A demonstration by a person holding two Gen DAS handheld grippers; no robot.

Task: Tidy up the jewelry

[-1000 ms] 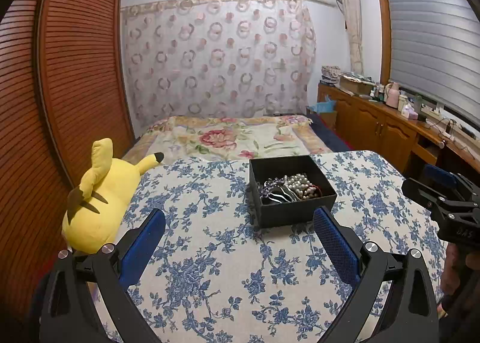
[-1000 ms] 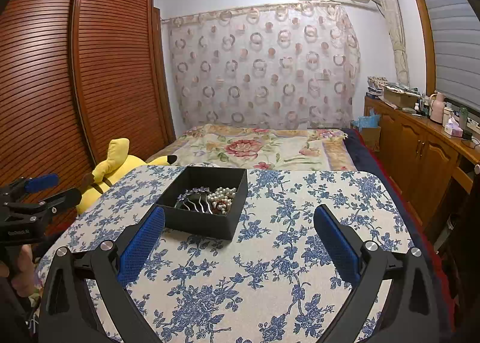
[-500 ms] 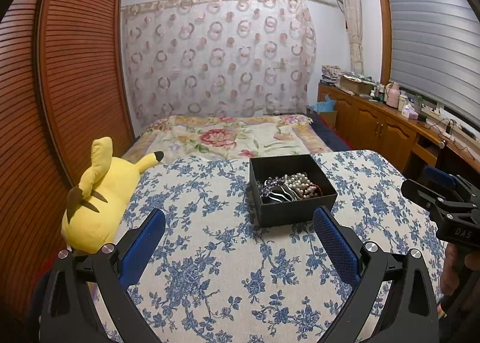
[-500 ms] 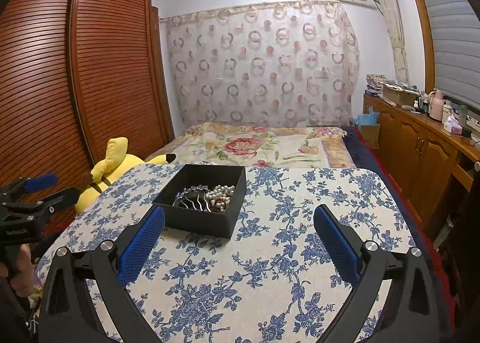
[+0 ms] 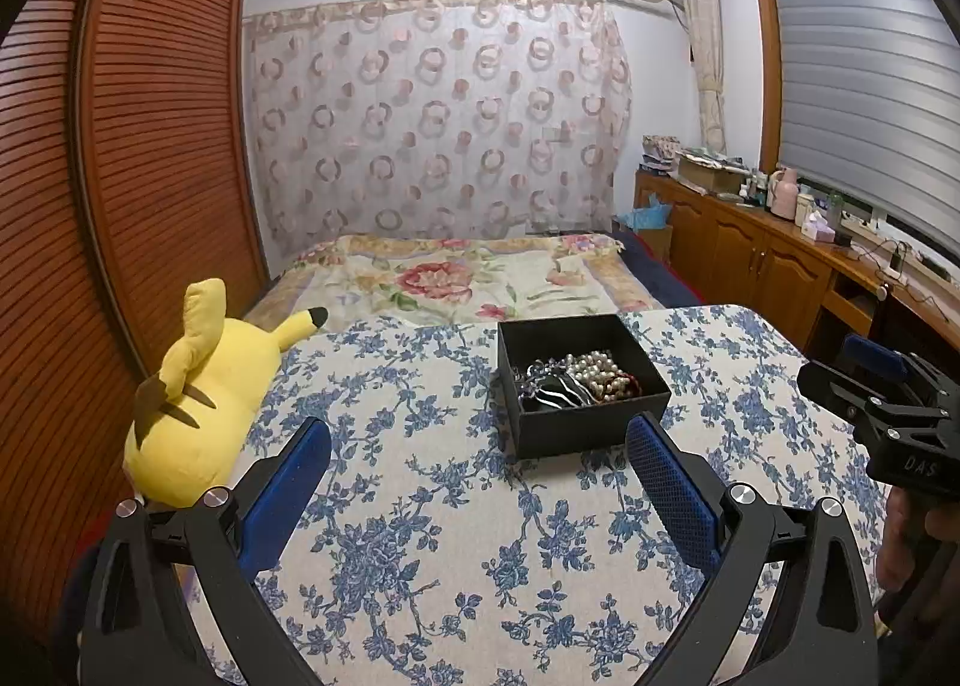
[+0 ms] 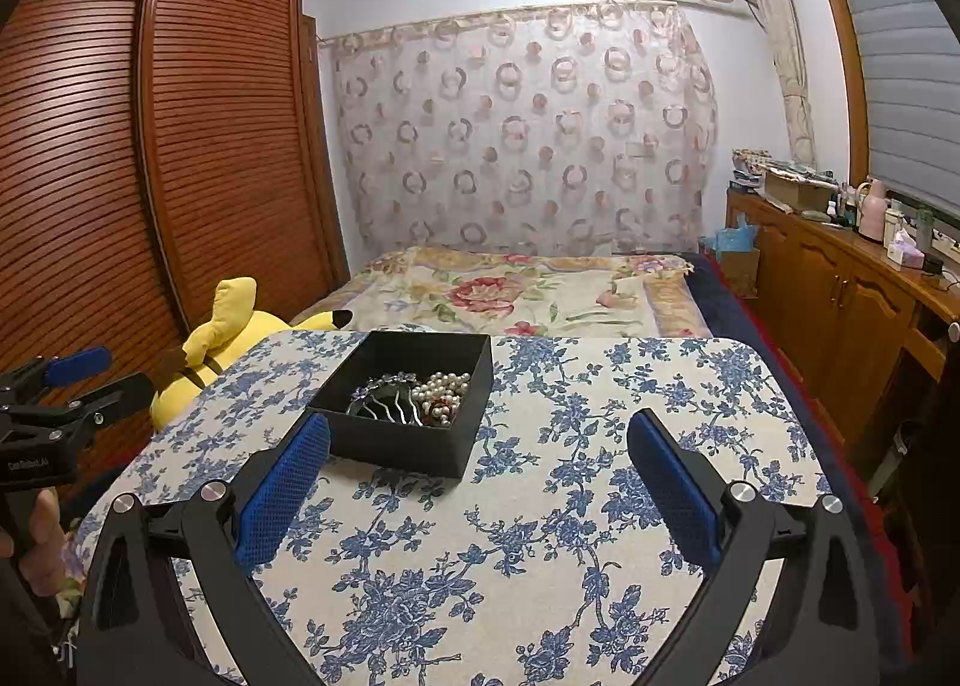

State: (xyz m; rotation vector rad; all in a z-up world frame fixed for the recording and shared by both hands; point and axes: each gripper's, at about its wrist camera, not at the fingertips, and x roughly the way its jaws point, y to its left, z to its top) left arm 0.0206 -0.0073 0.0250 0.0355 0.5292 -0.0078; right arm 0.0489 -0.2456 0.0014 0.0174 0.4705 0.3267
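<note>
Left edge: we note a yellow plush toy (image 5: 198,404) lying against the table's (image 5: 420,536) left side, clear of the work.

Left gripper (image 5: 477,482): fingers spread wide, holding nothing, hovering above the flowered cloth, just short of the black box (image 5: 579,428).

The box sits open near the table's far middle. Inside we see a dark hair comb (image 6: 384,401) tangled beside a string of pearls (image 6: 444,386), with something reddish beneath that we cannot make out.

Right gripper (image 6: 477,482): equally wide open, empty, the box ahead of its left finger.

Risks, as we judge them: pulling the comb may drag the pearls along; a pinch on the beads may slip; a finger may nudge the light box across the cloth.
</note>
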